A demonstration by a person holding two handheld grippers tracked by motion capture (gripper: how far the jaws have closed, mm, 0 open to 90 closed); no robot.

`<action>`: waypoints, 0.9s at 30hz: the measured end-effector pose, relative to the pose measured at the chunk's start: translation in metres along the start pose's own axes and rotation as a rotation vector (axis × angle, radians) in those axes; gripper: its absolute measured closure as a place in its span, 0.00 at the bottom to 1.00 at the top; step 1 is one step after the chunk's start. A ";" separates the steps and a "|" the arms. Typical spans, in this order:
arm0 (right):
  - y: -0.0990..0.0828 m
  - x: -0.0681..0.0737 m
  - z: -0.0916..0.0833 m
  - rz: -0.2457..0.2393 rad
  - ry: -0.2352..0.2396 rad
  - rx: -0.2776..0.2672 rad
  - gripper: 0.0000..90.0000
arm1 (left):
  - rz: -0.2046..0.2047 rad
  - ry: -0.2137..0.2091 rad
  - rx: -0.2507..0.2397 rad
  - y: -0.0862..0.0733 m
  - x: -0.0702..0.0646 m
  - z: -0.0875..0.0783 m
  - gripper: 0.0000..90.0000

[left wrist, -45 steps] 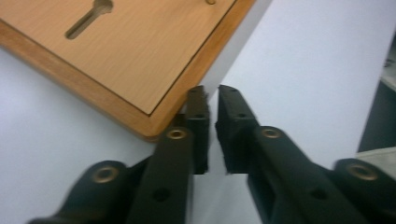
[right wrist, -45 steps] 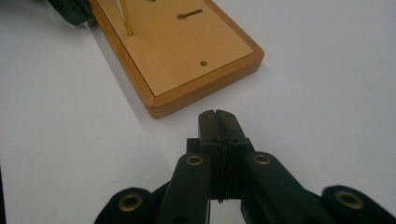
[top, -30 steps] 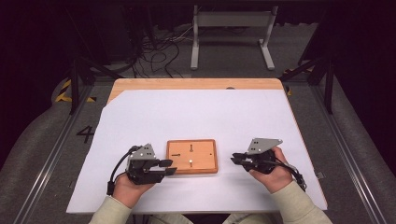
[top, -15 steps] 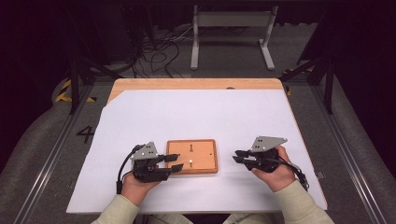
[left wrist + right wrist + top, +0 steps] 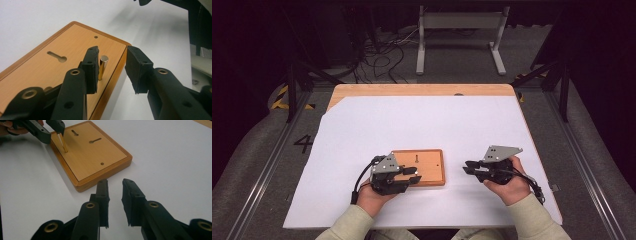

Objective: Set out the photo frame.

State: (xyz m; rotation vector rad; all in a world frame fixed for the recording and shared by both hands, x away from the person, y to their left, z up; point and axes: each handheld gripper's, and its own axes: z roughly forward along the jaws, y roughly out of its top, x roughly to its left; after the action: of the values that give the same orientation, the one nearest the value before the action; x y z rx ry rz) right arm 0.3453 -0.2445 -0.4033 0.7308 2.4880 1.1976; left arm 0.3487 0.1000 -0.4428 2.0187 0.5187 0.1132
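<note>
From the high view, the wooden board [image 5: 424, 166] sits on the white sheet [image 5: 422, 125] covering the table, near the person's edge, and I'm using it as the landmark. The left gripper [image 5: 411, 176] hangs over the board's near-left corner, which makes sense if the job is the little brass pin [image 5: 416, 173] there; from this height the pin is just a speck under the jaws, so you can't read the contact at all. The right gripper [image 5: 468, 167] rests off to the board's right, clear of it, jaws pointing at the board, looks like it's just parked. In the left gripper view the pin [image 5: 102, 67] stands upright in the board [image 5: 50, 67] close to its edge, with the left-hand pad [image 5: 91, 68] just beside or brushing it and the other pad [image 5: 137, 68] well off past the board's edge. So the jaws are apart with the pin between them, not clamped; they've just been closing in. The pin's base is hidden behind the pad, so I can't tell how deep it's seated. In the right gripper view, its own jaws are parted around nothing over bare sheet short of the board [image 5: 91, 152], and far off the left gripper [image 5: 53, 128] hovers at the pin [image 5: 63, 143], which seems tilted here. The keyhole slots and a small hole show; the grip doesn't.
</note>
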 end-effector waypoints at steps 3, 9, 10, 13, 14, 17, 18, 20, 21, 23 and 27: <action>0.000 0.000 -0.001 0.001 0.001 -0.002 0.84 | 0.005 0.006 0.015 0.000 0.002 0.005 0.73; 0.000 0.000 -0.001 0.003 0.007 -0.003 0.84 | -0.025 0.016 0.067 0.000 0.001 0.013 0.79; 0.000 0.000 -0.001 0.003 0.007 -0.003 0.84 | -0.025 0.016 0.067 0.000 0.001 0.013 0.81; 0.001 0.000 -0.001 0.006 0.015 -0.011 0.85 | -0.018 0.040 0.086 0.001 0.001 0.015 0.86; 0.001 0.000 -0.001 0.005 0.015 -0.013 0.85 | -0.013 0.052 0.088 0.000 0.001 0.015 0.88; 0.001 -0.001 -0.002 0.008 0.014 -0.014 0.85 | 0.027 0.084 0.096 0.001 -0.002 0.016 0.92; 0.000 -0.001 -0.002 0.009 0.014 -0.014 0.85 | 0.038 0.090 0.095 0.000 -0.003 0.016 0.92; 0.000 -0.001 -0.002 0.009 0.015 -0.014 0.85 | 0.070 0.102 0.096 0.000 -0.005 0.016 0.92; 0.000 -0.001 -0.002 0.008 0.016 -0.015 0.85 | 0.090 0.109 0.097 0.000 -0.006 0.016 0.93; 0.001 0.000 -0.002 0.007 0.016 -0.015 0.85 | 0.122 0.124 0.094 -0.001 -0.008 0.016 0.93; 0.001 0.000 -0.001 0.004 0.016 -0.013 0.85 | 0.150 0.135 0.088 -0.003 -0.009 0.017 0.93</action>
State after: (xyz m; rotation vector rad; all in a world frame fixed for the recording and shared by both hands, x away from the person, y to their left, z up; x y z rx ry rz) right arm 0.3450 -0.2450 -0.4019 0.7262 2.4901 1.2253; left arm 0.3443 0.0837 -0.4521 2.1456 0.4637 0.3251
